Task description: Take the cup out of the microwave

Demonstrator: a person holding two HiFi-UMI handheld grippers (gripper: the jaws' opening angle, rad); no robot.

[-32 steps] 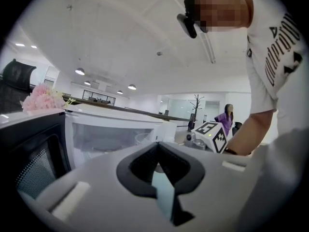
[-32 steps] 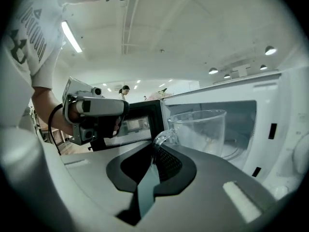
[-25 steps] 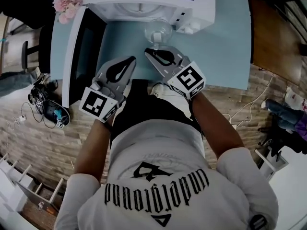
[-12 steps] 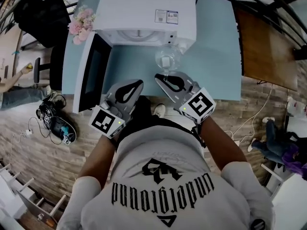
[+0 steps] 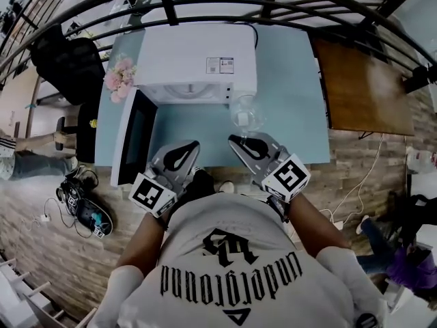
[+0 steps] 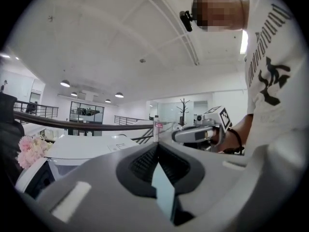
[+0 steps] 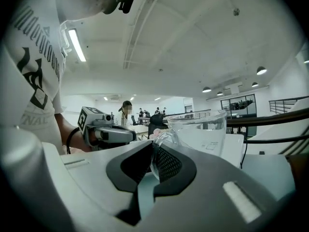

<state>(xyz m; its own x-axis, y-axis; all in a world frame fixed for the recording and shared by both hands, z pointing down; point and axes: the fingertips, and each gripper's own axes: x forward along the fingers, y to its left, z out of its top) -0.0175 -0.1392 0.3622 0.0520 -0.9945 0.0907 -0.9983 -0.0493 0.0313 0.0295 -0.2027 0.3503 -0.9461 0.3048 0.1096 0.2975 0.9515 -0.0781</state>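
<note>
CUP: glass cup point(image 5: 246, 113) outside the microwave point(image 5: 198, 63), just in front of it, above the table point(image 5: 293, 94) | DOOR point(image 5: 133, 145): open | RIGHT GRIPPER point(image 5: 239, 141): jaws narrow, clamped on cup handle | LEFT GRIPPER point(image 5: 193, 145): jaws together, empty | CHANGE: both grippers and cup raised, grip unchanged | STATUS: removal judged complete; set-down remains.

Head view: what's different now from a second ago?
Both tongs have risen, and the right tongs have carried the glass cup up with them; the table now looks farther below, as the view has pulled back too. Unchanged: the right tongs stay shut on the cup's handle, the left tongs shut and empty, the microwave door open.
</note>
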